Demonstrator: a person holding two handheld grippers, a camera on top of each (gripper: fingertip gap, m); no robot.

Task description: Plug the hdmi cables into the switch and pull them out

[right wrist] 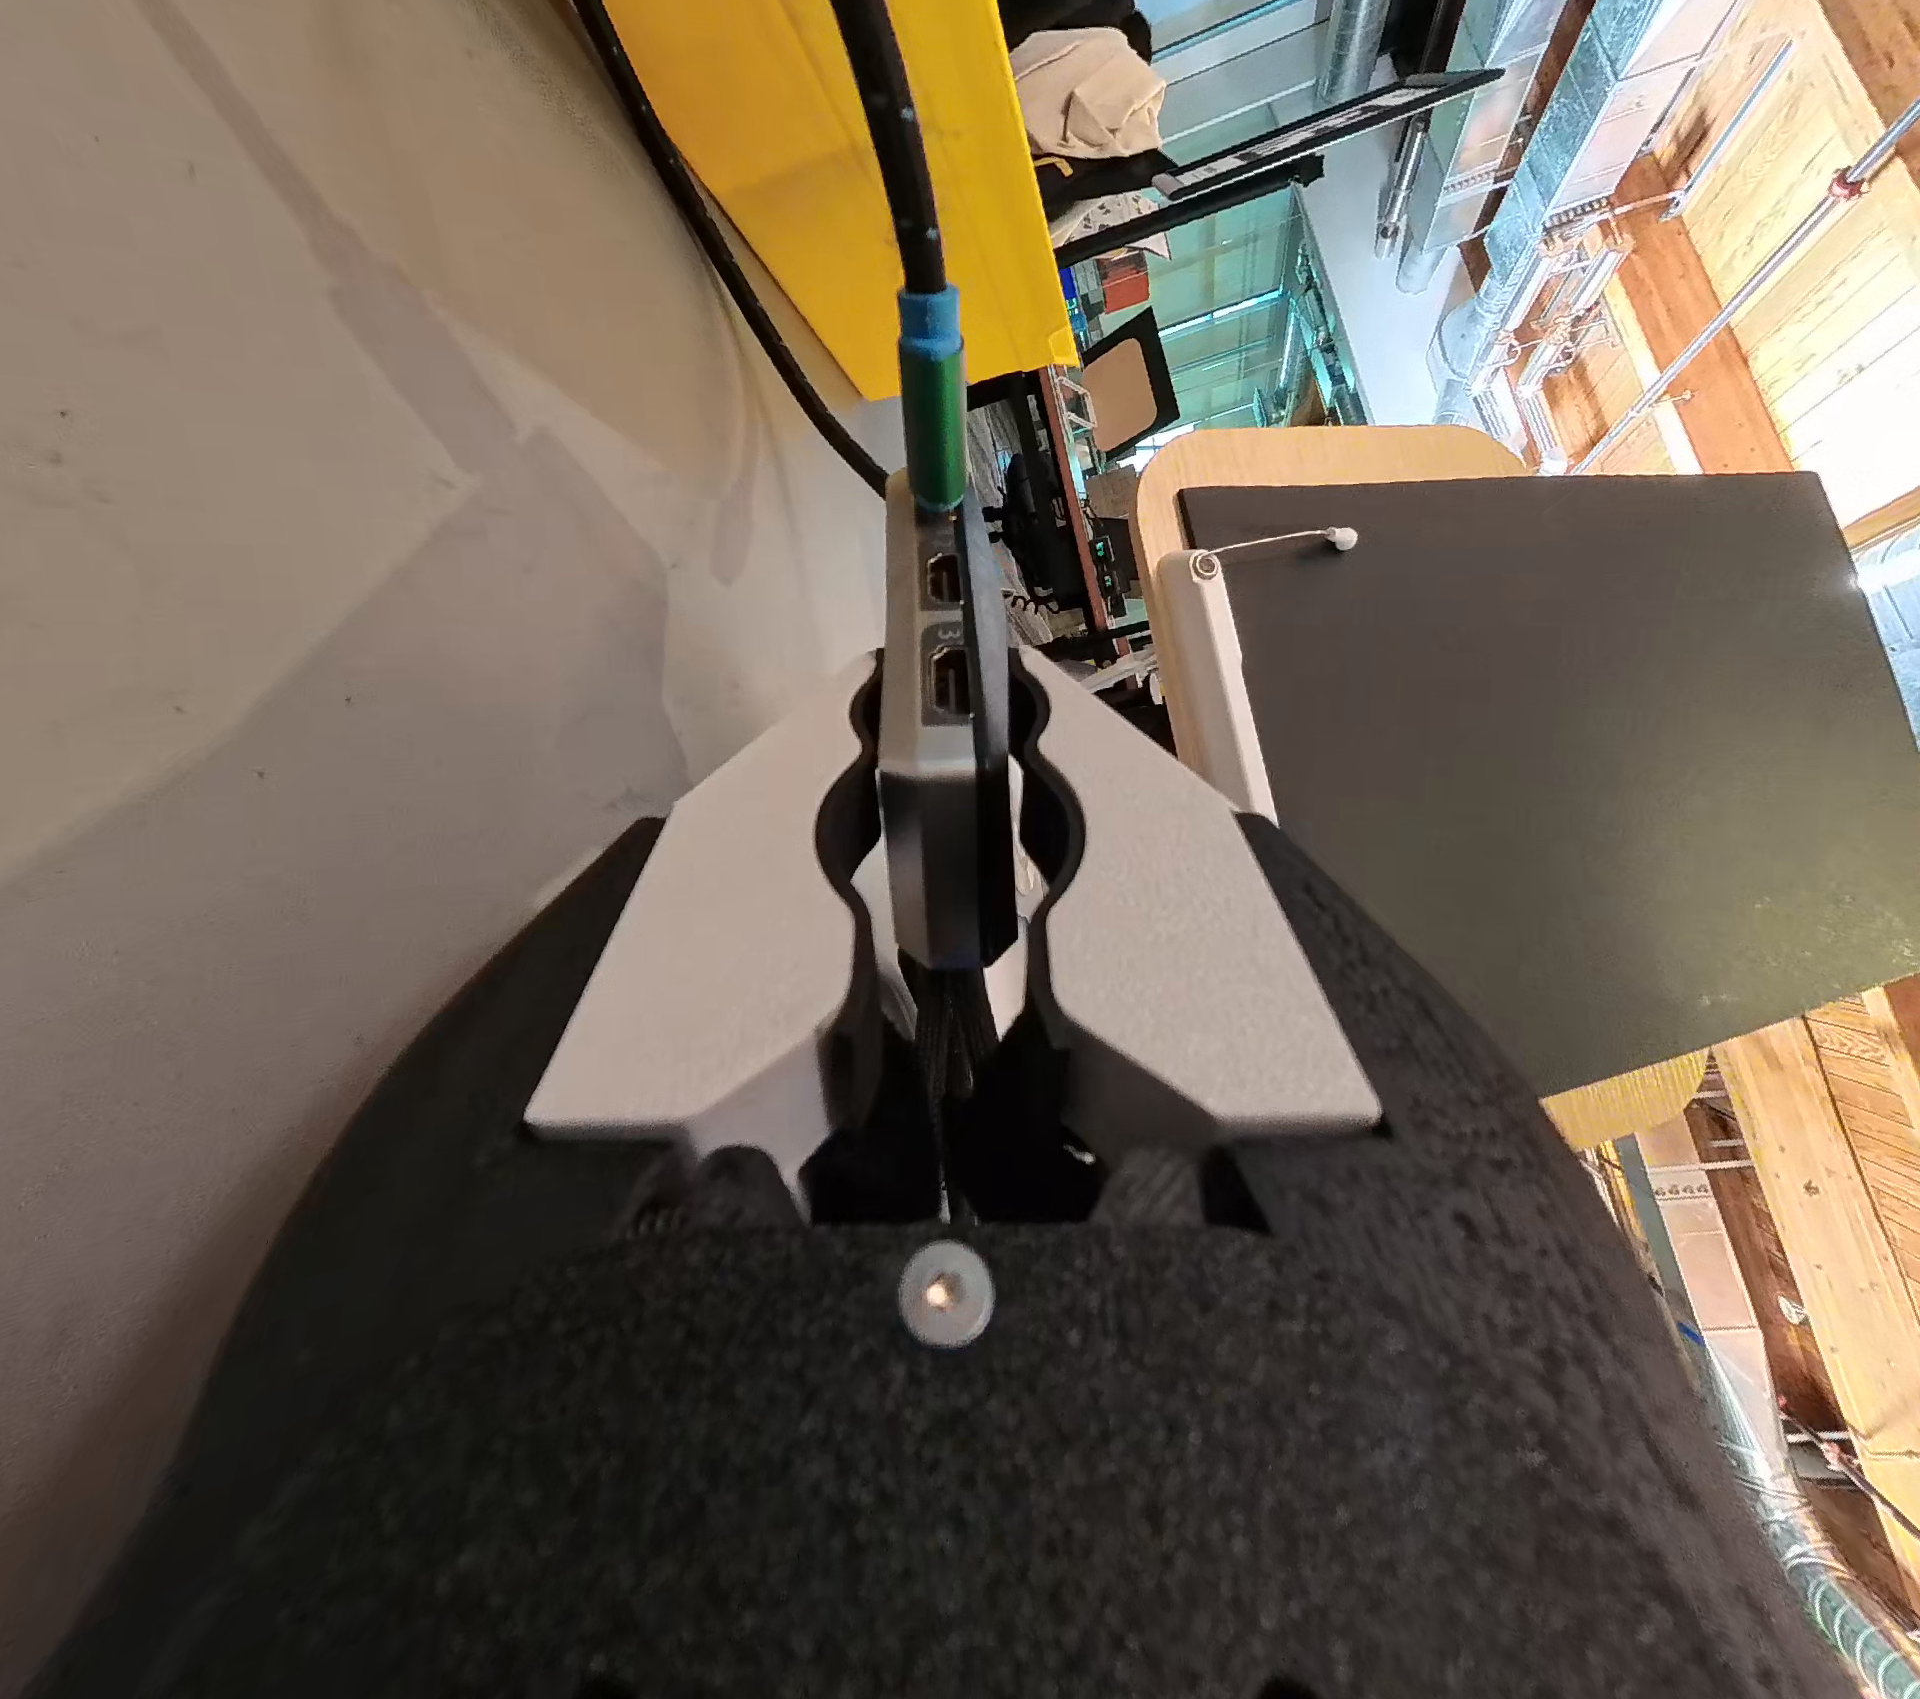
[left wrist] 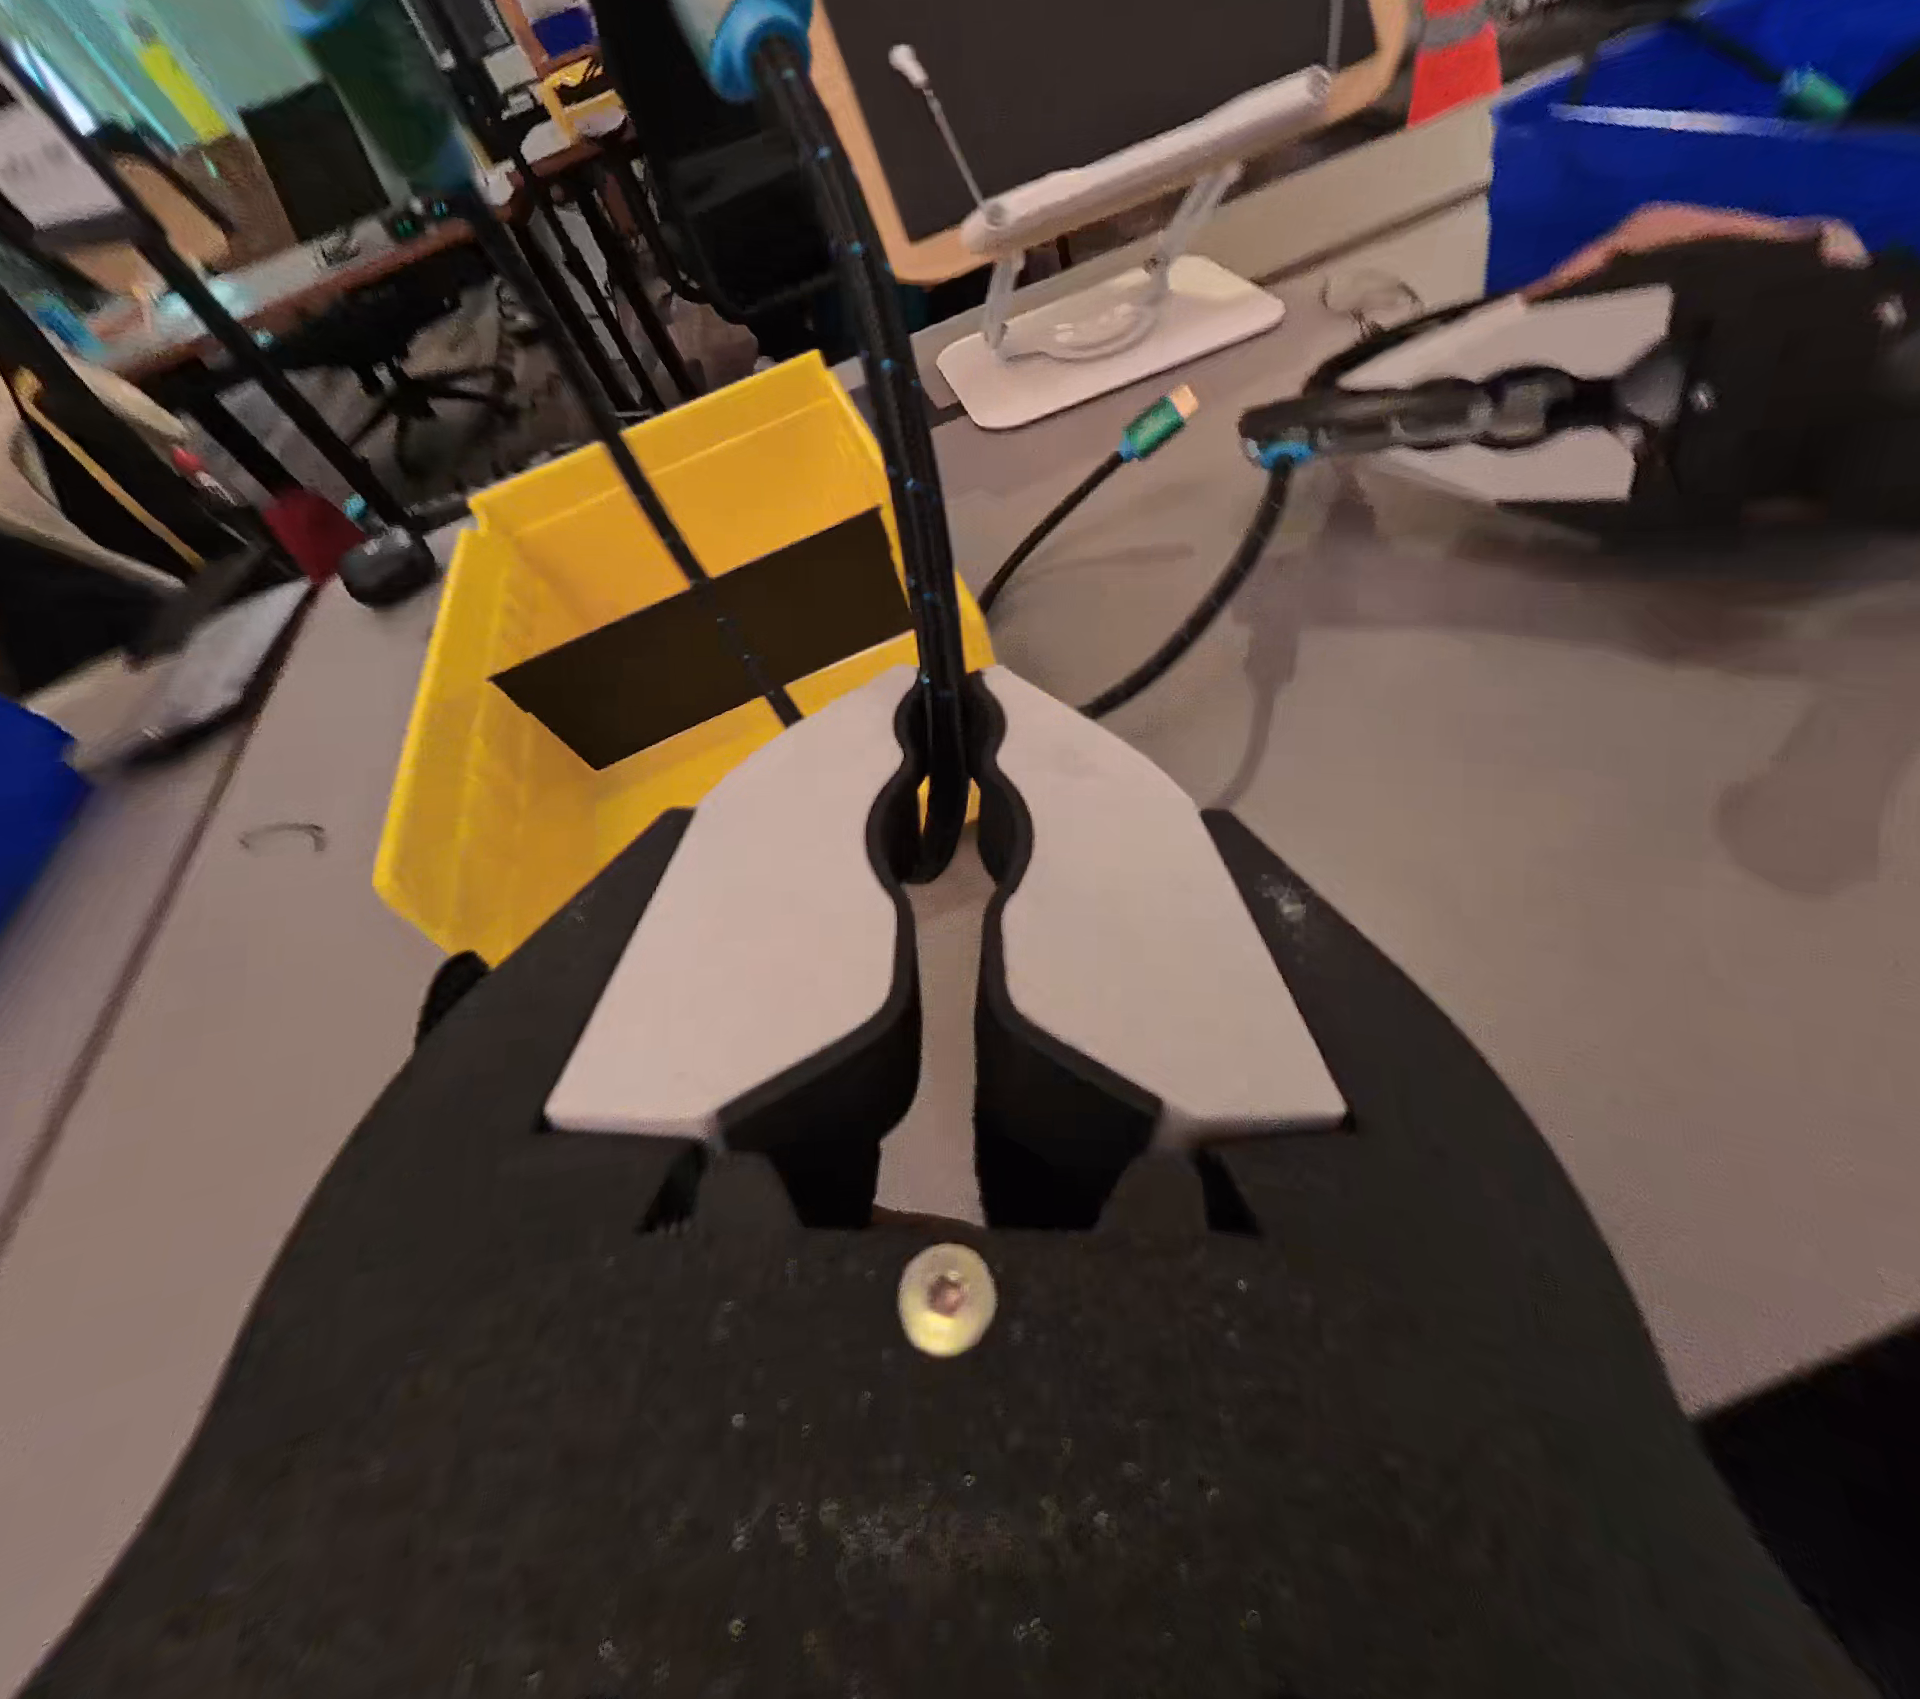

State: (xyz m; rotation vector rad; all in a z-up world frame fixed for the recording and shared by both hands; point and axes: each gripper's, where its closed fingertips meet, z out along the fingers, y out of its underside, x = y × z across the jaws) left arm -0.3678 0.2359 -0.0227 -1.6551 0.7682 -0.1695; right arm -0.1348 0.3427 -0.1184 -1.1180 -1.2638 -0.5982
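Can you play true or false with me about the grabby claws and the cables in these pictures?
1. The left gripper pinches a black braided cable. True.
2. The right gripper is empty. False: it clamps the switch.
3. A green plug is in the switch. True.
4. All of the switch's ports are filled. False: two show open.
5. The bin behind the left gripper is red. False: it is yellow.

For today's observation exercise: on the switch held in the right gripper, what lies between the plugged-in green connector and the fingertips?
In the right wrist view, two empty ports lie between the green connector and the right gripper, which clamps the switch.
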